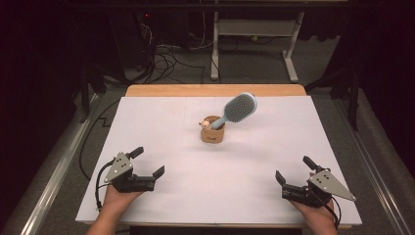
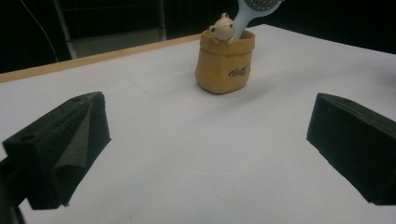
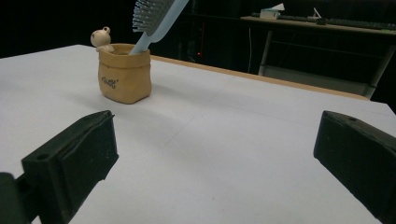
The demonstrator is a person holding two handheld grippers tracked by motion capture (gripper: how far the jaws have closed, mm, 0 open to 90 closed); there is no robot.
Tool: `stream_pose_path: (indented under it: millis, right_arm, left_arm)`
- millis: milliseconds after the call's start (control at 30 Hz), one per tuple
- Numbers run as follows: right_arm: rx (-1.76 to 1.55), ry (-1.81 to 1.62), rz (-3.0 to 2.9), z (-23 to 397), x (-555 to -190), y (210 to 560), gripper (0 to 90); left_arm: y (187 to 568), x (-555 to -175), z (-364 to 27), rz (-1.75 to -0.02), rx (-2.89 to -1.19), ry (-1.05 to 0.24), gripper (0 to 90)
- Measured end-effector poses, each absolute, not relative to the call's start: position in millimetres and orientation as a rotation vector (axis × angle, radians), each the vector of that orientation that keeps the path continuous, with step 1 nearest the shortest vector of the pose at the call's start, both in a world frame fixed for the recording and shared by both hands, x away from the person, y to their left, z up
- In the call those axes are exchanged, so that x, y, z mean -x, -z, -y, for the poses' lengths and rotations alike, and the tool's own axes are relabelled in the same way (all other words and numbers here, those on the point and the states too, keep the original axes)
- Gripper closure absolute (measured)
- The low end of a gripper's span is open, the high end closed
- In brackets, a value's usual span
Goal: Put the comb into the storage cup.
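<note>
High view, lower left of frame: left gripper (image 1: 149,162) held low over the white table cover (image 1: 161,142), grey three-cornered plate on top, cable looping back toward the hand. Jaws spread wide, nothing between them, pointing toward the frame's centre. The left hand (image 1: 116,196) comes in from the bottom edge.

Centre of frame, slightly above the middle: a small tan pot (image 1: 212,131) stands upright on the cover, well apart from both grippers. A tiny pale bear figure (image 1: 205,124) sits at its left rim. A light blue hairbrush (image 1: 237,109) stands handle-down in the pot, tilted so its bristled head leans to the upper right, clear of the table.

Lower right of frame: right gripper (image 1: 293,169), grey plate on top, held by the right hand (image 1: 319,211). Jaws likewise spread, gripping nothing, aimed toward the centre.

Left gripper view: the two black jaws sit at lower left and lower right with bare white cover between; the pot (image 2: 225,62) shows at upper centre, bear on its rim, brush handle rising out of the top edge.

Right gripper view: jaws wide apart again; the pot (image 3: 124,73) sits in the upper left, brush head (image 3: 150,12) leaning right above it. A wooden table edge runs behind.
</note>
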State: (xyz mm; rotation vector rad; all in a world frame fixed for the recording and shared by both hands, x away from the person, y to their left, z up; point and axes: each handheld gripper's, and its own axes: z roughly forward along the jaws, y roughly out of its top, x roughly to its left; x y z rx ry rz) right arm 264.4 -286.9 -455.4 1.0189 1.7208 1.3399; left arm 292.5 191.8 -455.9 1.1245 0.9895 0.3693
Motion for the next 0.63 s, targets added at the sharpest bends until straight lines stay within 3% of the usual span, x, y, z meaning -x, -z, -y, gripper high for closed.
stream_pose_path:
  millis: [633]
  right_arm:
    - [-1.037,-1.338,-1.726,286.7,-267.7,458.6,0.1]
  left_arm:
    - [456.1,-294.1,-193.9,-0.994,-1.113,-0.371,0.3]
